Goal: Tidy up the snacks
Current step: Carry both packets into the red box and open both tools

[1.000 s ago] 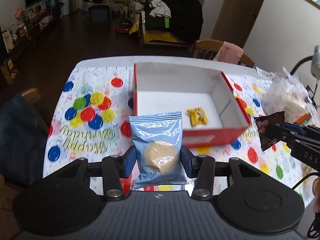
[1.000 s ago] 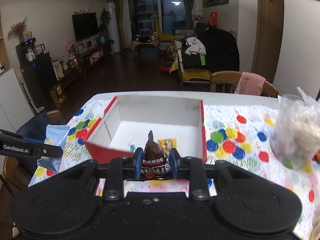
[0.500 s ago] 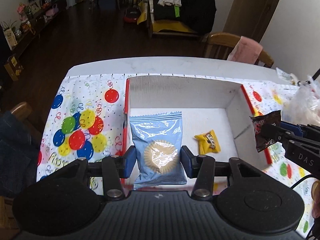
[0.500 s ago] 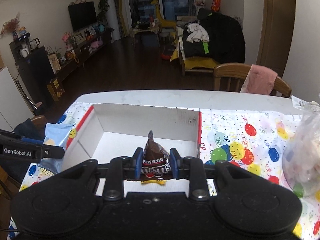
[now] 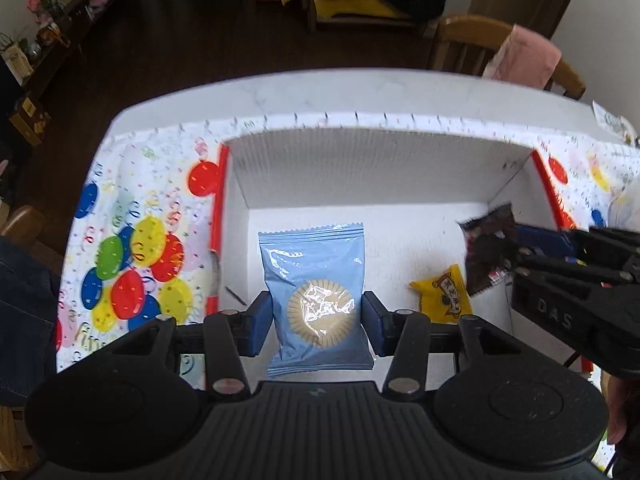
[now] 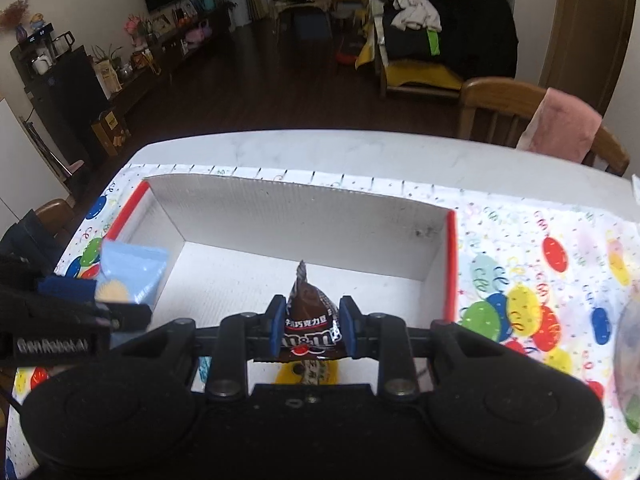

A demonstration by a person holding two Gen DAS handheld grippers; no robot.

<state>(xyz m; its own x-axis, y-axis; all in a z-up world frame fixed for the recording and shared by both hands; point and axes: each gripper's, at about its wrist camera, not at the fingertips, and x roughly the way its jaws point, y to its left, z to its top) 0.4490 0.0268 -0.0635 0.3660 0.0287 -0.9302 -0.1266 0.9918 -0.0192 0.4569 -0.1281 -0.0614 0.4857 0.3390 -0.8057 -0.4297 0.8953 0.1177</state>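
Over the box [image 5: 376,168], the left gripper [image 5: 318,318] clamps a blue biscuit packet [image 5: 316,292]; beside it, the right gripper [image 6: 310,330] pinches a brown chocolate packet [image 6: 308,316].

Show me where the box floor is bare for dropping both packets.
Bare box floor runs along the far wall and the left wall. The yellow candy crowds the near right, under the brown packet. The blue packet hangs left-centre.

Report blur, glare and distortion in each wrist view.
Left wrist view: fisheye bends the table edge; glare on the blue packet; the brown packet is smeared. Right wrist view: dimmer, room edges soft, brown packet print partly legible, bowed table edge.
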